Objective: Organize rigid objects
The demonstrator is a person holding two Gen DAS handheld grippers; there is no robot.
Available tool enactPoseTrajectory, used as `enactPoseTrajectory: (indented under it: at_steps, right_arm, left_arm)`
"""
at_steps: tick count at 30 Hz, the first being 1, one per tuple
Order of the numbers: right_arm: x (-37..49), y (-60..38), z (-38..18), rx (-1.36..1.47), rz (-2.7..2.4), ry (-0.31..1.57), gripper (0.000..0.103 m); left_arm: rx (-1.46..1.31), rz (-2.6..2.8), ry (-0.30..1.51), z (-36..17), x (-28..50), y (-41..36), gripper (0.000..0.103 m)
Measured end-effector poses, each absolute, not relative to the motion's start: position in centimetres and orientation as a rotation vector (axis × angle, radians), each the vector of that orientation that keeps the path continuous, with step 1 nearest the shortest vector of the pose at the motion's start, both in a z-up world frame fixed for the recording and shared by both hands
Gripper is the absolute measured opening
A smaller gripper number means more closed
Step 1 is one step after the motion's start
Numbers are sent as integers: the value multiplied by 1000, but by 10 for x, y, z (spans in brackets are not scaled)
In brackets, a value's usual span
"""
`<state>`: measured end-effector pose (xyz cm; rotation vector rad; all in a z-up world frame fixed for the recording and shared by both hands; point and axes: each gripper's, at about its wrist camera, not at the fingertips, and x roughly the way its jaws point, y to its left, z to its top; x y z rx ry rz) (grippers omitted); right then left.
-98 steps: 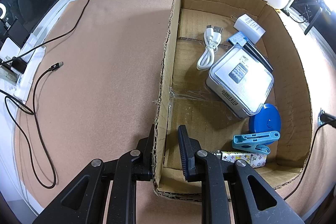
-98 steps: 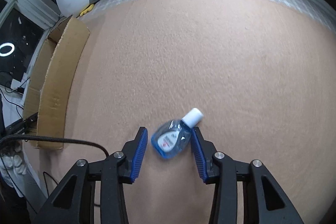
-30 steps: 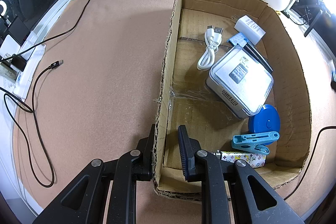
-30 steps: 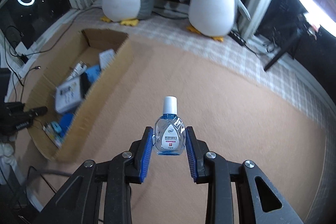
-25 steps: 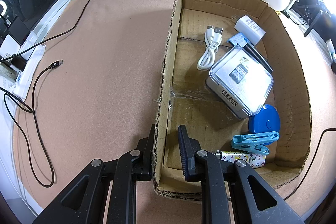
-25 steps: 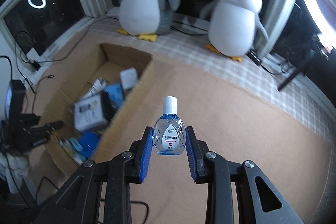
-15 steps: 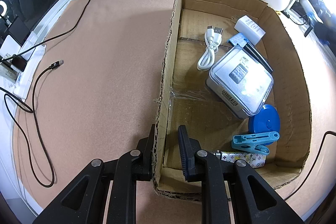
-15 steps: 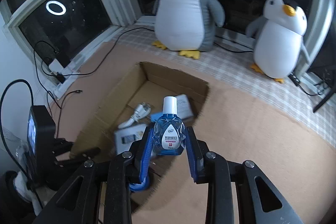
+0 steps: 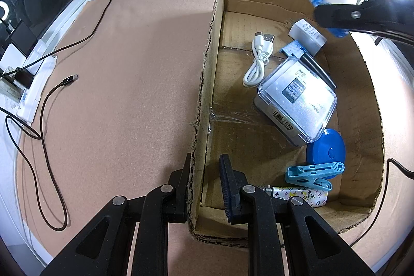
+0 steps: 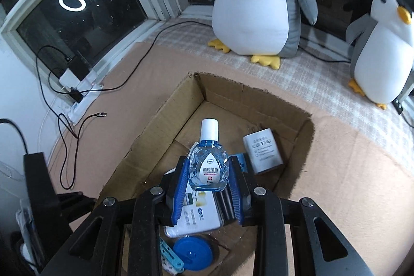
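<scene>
in your left wrist view, the cardboard box [image 9: 292, 4] holds a white cable [image 9: 258, 61], a white charger [image 9: 308, 36], a clear case [image 9: 297, 100], a blue round disc [image 9: 326, 150], a blue clip [image 9: 311, 173] and a patterned lighter [image 9: 301, 195]. your left gripper [image 9: 204, 185] is clamped on the box's side wall, as a second ago. your right gripper has newly come in at the top right, blurred.

in your right wrist view, your right gripper [image 10: 208, 177] grips the eye drop bottle [image 10: 208, 164] upright above the box [image 10: 297, 144]; a second ago it was over the carpet. the bottle and fingers hide part of the clear case [image 10: 199, 216]
</scene>
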<state>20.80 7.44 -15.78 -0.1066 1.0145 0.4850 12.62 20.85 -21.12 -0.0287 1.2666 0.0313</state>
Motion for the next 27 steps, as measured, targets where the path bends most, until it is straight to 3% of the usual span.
enactPoseTrajectory:
  at_steps: [8, 12, 23, 27]
  right_arm:
    - [213, 83, -171, -136, 478, 1040, 28]
    - [209, 83, -168, -145, 478, 1035, 42]
    - [186, 50, -155, -112, 464, 1020, 43]
    - [166, 30, -150, -98, 448, 1006, 50]
  left_arm:
    - [-30, 31, 1266, -211, 126, 209, 20]
    - [-28, 30, 1266, -211, 126, 209, 20]
    - [-25, 38, 1263, -210, 127, 210, 20]
    - [-25, 39, 1261, -210, 126, 210, 20]
